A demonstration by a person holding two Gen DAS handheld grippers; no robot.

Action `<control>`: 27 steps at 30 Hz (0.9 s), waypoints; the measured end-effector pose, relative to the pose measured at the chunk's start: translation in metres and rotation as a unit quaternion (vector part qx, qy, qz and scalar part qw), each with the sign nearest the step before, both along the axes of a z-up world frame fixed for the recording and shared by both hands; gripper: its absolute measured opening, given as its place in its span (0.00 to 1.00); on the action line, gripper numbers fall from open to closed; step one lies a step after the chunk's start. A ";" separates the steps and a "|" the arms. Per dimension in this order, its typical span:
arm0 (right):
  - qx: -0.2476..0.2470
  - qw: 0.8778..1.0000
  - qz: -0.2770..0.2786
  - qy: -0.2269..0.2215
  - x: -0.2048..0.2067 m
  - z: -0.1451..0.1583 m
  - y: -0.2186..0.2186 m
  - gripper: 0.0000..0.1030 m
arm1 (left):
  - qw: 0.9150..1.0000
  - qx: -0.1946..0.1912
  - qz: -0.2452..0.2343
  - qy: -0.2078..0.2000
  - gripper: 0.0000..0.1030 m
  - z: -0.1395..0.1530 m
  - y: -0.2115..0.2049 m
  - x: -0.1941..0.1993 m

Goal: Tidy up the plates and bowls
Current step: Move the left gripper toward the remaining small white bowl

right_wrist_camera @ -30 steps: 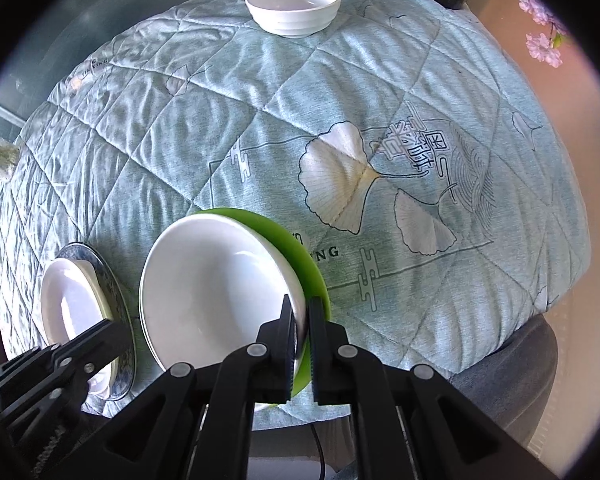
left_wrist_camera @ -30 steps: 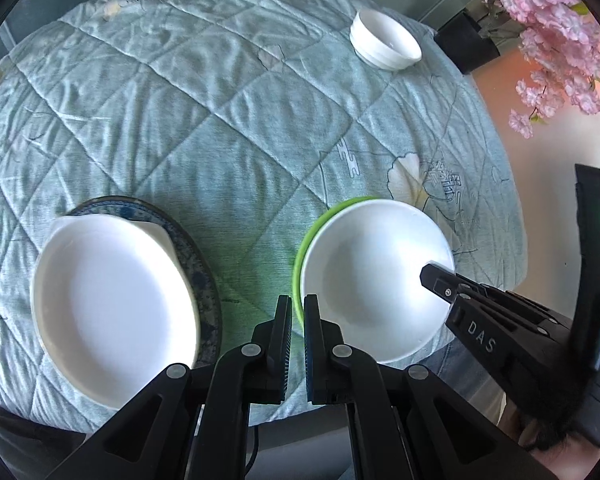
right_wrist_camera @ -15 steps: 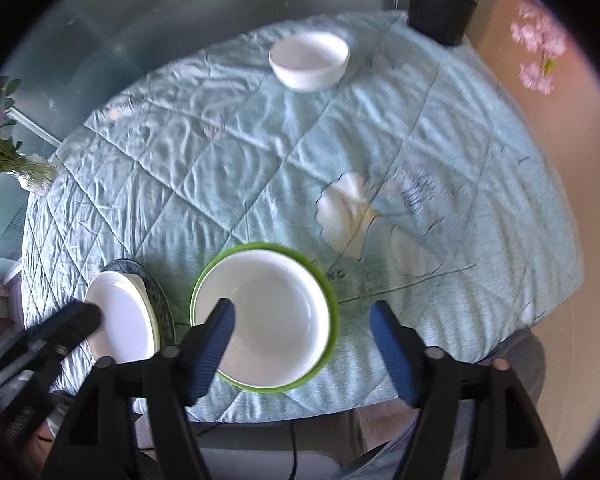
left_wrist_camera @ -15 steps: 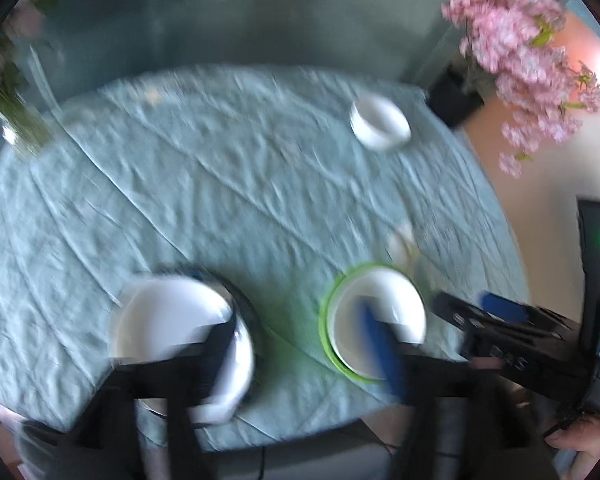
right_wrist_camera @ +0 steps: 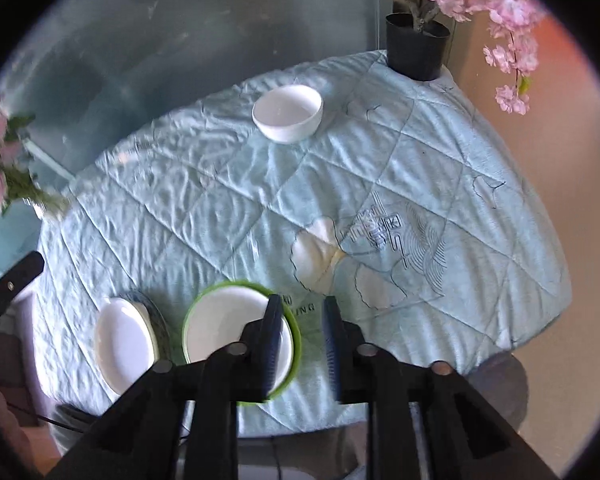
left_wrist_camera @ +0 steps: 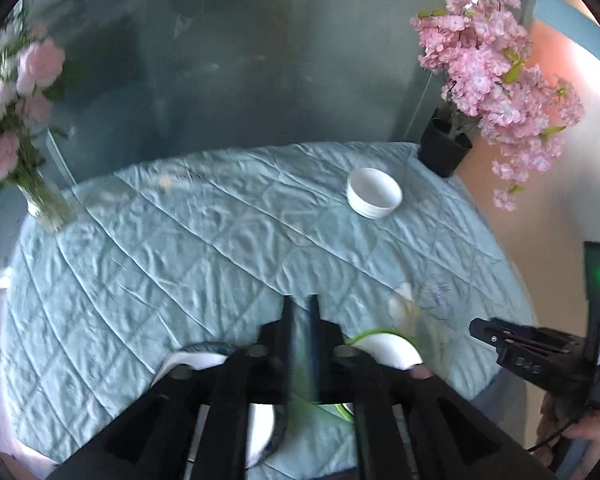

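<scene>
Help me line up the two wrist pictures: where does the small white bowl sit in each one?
Left wrist view: the small white bowl sits upper right, on the far side of the quilted cloth.
Right wrist view: the bowl sits upper centre, also on the far side.
Shared landmark: the black flower pot, just beyond and right of the bowl.

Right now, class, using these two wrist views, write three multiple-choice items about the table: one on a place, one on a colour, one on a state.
1. Where does the white bowl stand?
A. far side, near the black flower pot
B. on the green plate
C. between the right tongs

2. What colour is the plate under the white plate nearest the right tongs?
A. red
B. green
C. black

3. What do the right tongs hold?
A. the bowl
B. a plate
C. nothing

Answers: 1 A, it sits alone near the pot. 2 B, a green rim rings it. 3 C, the closing jaws have only cloth showing between them.
</scene>
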State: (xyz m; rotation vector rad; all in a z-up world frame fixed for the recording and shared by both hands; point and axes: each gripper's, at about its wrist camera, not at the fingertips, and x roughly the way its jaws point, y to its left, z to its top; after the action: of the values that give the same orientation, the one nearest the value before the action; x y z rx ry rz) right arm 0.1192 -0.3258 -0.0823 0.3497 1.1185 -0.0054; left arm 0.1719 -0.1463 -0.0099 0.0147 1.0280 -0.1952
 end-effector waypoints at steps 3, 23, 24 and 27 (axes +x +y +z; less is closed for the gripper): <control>0.019 1.000 -0.019 -0.017 0.005 -0.001 -0.012 0.95 | 1.000 -0.004 0.009 0.003 0.98 -0.001 -0.003 0.012; 0.050 0.996 0.069 -0.009 0.098 -0.032 -0.065 0.99 | 0.997 -0.028 -0.021 0.069 0.98 -0.053 -0.046 0.167; 0.045 0.996 0.074 -0.008 0.108 -0.031 -0.068 0.99 | 0.996 -0.032 -0.020 0.078 0.98 -0.058 -0.046 0.177; 0.011 0.996 0.084 -0.011 0.135 -0.024 -0.072 0.99 | 0.994 -0.047 -0.008 0.102 0.98 -0.070 -0.048 0.213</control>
State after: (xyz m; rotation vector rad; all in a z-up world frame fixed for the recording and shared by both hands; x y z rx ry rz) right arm 0.2538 -0.3975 -0.1064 0.2737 1.1239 0.1601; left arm 0.3850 -0.1946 -0.0801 -0.0837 1.2210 -0.2642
